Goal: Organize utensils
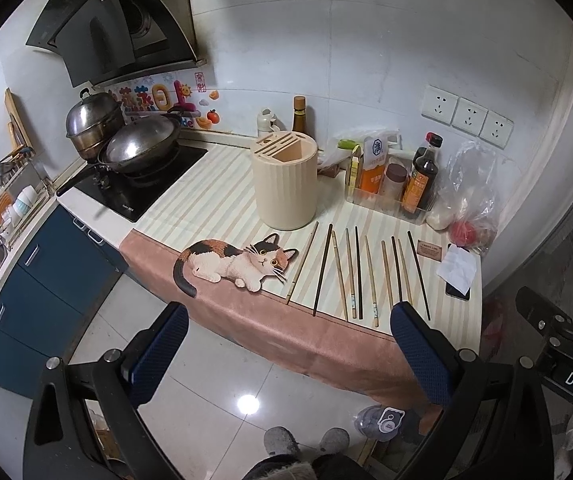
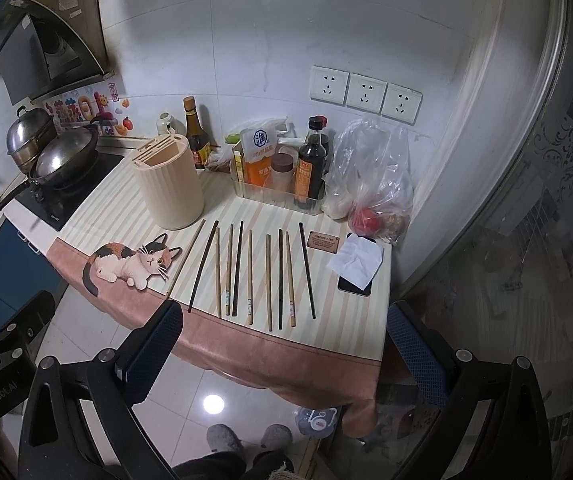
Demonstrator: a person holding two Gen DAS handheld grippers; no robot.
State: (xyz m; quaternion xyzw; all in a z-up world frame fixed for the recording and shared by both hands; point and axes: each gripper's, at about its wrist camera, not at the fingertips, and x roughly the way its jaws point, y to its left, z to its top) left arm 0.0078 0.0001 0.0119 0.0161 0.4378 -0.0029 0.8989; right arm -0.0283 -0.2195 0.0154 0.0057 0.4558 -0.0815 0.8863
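Several chopsticks (image 1: 360, 272) (image 2: 250, 272), some pale wood and some dark, lie side by side on the striped cloth near the counter's front edge. A cream cylindrical utensil holder (image 1: 285, 182) (image 2: 170, 182) with slots in its top stands upright behind their left end. My left gripper (image 1: 288, 320) is open and empty, held in front of and below the counter edge. My right gripper (image 2: 284, 320) is open and empty too, just before the near tips of the chopsticks. The right gripper's body shows at the right of the left wrist view.
A clear bin (image 2: 278, 196) of bottles and jars and plastic bags (image 2: 370, 184) stand behind the chopsticks. A phone under white paper (image 2: 356, 264) lies at the right. A wok (image 1: 142, 146) and pot sit on the stove at left. Tiled floor lies below.
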